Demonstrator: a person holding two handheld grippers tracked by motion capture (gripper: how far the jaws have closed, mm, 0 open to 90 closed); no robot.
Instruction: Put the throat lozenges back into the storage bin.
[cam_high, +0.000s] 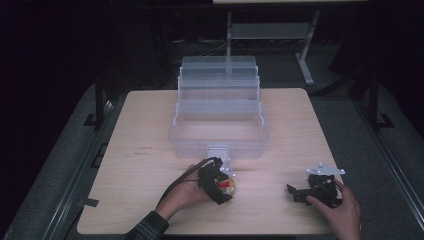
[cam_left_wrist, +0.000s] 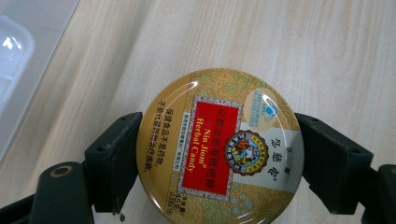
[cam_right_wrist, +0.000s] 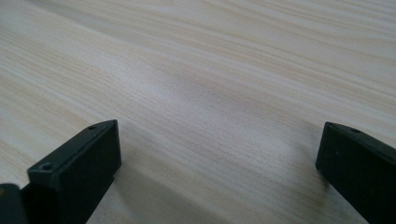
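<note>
A round gold candy tin (cam_left_wrist: 219, 149) with a red label lies flat on the light wooden table (cam_high: 150, 130), just in front of the clear box. My left gripper (cam_left_wrist: 219, 161) is shut on it, one black jaw pressed against each side of the rim. In the high view the tin (cam_high: 228, 186) peeks out beneath the left gripper (cam_high: 220, 186), held by a hand in a dark sleeve. My right gripper (cam_high: 298, 193) rests low over the table at the front right, held by the other hand. Its jaws stand wide apart in the right gripper view (cam_right_wrist: 219, 158), with bare wood between them.
A clear plastic tiered organiser box (cam_high: 220, 112) stands open at the table's middle back, its latch (cam_high: 218, 150) facing the front edge. Its corner (cam_left_wrist: 18, 60) shows at the left of the left gripper view. A metal stand (cam_high: 305, 50) rises behind the table.
</note>
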